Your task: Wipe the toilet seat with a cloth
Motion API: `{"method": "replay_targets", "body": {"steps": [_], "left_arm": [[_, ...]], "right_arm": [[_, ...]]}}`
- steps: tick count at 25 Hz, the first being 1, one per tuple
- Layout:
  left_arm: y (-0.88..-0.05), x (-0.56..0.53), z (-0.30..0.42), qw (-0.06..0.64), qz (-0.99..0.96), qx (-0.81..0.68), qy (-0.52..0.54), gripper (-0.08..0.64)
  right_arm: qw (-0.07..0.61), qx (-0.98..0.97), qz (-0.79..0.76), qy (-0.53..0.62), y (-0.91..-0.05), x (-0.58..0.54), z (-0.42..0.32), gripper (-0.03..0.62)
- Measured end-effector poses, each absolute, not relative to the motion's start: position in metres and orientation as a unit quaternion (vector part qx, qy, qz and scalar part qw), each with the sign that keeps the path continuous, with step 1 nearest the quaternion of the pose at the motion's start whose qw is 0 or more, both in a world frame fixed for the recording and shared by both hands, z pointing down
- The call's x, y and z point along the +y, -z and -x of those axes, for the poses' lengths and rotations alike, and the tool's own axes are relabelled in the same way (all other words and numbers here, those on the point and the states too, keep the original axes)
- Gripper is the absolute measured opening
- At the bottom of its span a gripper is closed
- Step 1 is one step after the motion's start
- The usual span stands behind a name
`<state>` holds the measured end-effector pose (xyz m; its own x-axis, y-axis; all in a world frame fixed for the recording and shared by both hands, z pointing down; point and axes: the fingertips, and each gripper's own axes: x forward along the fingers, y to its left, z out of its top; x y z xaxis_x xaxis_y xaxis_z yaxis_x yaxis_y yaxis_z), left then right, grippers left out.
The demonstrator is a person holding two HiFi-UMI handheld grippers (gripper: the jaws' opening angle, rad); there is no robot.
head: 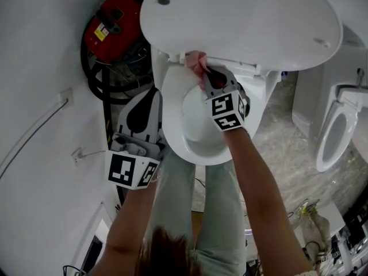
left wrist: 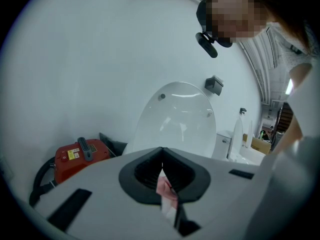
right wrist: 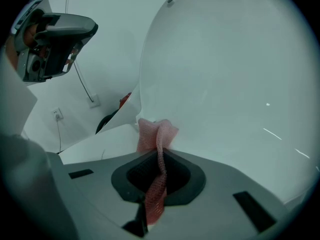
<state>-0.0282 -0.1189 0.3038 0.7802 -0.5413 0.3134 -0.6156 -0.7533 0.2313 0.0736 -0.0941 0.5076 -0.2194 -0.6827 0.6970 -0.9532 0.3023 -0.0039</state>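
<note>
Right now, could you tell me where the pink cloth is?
Head view, upper centre: the pink cloth is clamped in the tongs of the right gripper at the back of the toilet seat, just below the raised lid.

Pink mesh cloth [right wrist: 157, 134], white toilet seat [head: 201, 155], red canister [head: 112, 25]

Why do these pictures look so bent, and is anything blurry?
Head view: a wide lens curves the lid. Both gripper views: fisheye, with black corners. Right gripper view: glare streaks on the lid, cloth sharp. Left gripper view: a mosaic patch covers a face.
</note>
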Motion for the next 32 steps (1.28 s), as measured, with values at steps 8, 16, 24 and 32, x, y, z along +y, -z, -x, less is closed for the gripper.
{"method": "replay_targets", "body": {"steps": [8,16,24,32], "left_arm": [[-0.301,-0.110,0.016,0.161,-0.930,-0.310,-0.116,0.002],[-0.300,-0.100,0.006,0.161,-0.928,-0.315,-0.114,0.002],[-0.300,-0.087,-0.007,0.159,-0.928,-0.318,-0.112,0.002],[-0.303,-0.072,-0.014,0.162,-0.924,-0.326,-0.114,0.002]], "right_arm": [[0.309,-0.740,-0.552,-0.228,-0.509,-0.075,-0.103,0.028],[0.312,-0.739,-0.552,-0.228,-0.511,-0.057,-0.130,0.028],[0.313,-0.742,-0.549,-0.223,-0.511,-0.043,-0.152,0.028],[0.317,-0.744,-0.543,-0.227,-0.509,-0.030,-0.171,0.028]]}}
